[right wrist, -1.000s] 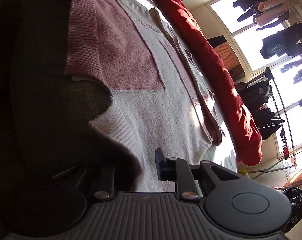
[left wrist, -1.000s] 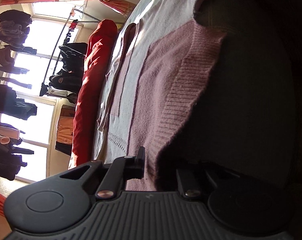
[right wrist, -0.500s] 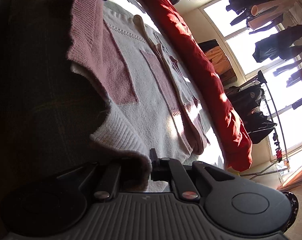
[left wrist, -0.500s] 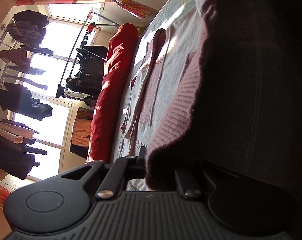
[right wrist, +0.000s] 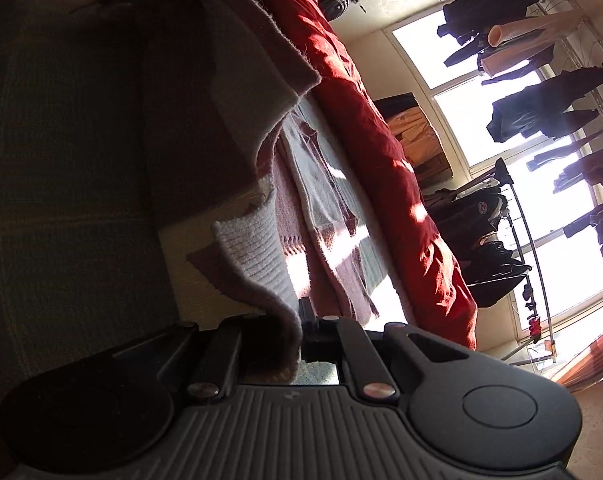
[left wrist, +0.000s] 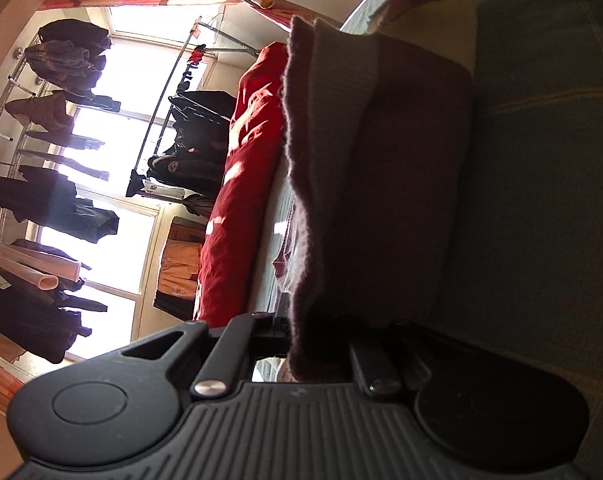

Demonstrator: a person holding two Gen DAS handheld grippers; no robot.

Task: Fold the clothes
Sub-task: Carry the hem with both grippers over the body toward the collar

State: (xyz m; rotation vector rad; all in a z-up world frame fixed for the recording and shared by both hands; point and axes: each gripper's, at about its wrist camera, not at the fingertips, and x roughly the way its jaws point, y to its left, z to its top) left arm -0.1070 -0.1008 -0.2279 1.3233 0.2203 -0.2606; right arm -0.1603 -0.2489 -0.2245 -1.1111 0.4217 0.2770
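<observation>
Your left gripper (left wrist: 297, 332) and right gripper (right wrist: 297, 332) each clench the sweater (left wrist: 381, 184) hem, lifted over the bed (left wrist: 541, 160) — uneven pulling could skew the fold, or the knit slip free.

Pink-and-cream knit sweater (left wrist: 381, 168), ribbed hem, lifted off green checked bedspread (left wrist: 549, 160); its near edge hangs raised, folding over, shaded underside showing. Far part (right wrist: 325, 216) lies flat on bed beside red duvet (right wrist: 373, 128).
</observation>
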